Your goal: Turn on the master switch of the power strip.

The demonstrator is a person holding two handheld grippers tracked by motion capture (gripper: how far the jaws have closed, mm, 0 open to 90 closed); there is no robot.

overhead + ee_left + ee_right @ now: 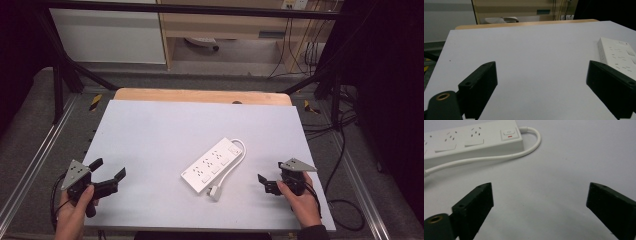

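One white power strip (212, 165) lies near the middle of the pale grey table top (160, 135), set on a diagonal from the near left to the far right. Its white cord (234, 162) leaves the far right end, loops round, and runs back along the strip's right side to a white plug (215, 192) lying on the board just beside the near end. In the right gripper view the strip (471, 138) crosses the upper left, its rocker switch (509, 133) with a red mark near the end where the cord (499, 157) curls out and trails back along the strip's long side. In the left gripper view one end of the strip (617, 56) shows at the right edge.

Both grippers are apart from the strip, one on each side, at the near part of the table. The left gripper (111, 170), held by the person's left hand (75, 207) at the near left corner, has its jaws spread wide with nothing between them; in its own view the left gripper (541, 82) looks along bare board. The right gripper (270, 175), held in the right hand (300, 200) near the right edge, points toward the strip, and in its own view the right gripper (540, 202) also stands wide open over bare table, holding nothing.

Beyond the grey board a strip of wooden table edge (200, 95) shows, with black frame bars (65, 70) and floor cables (345, 145) around.
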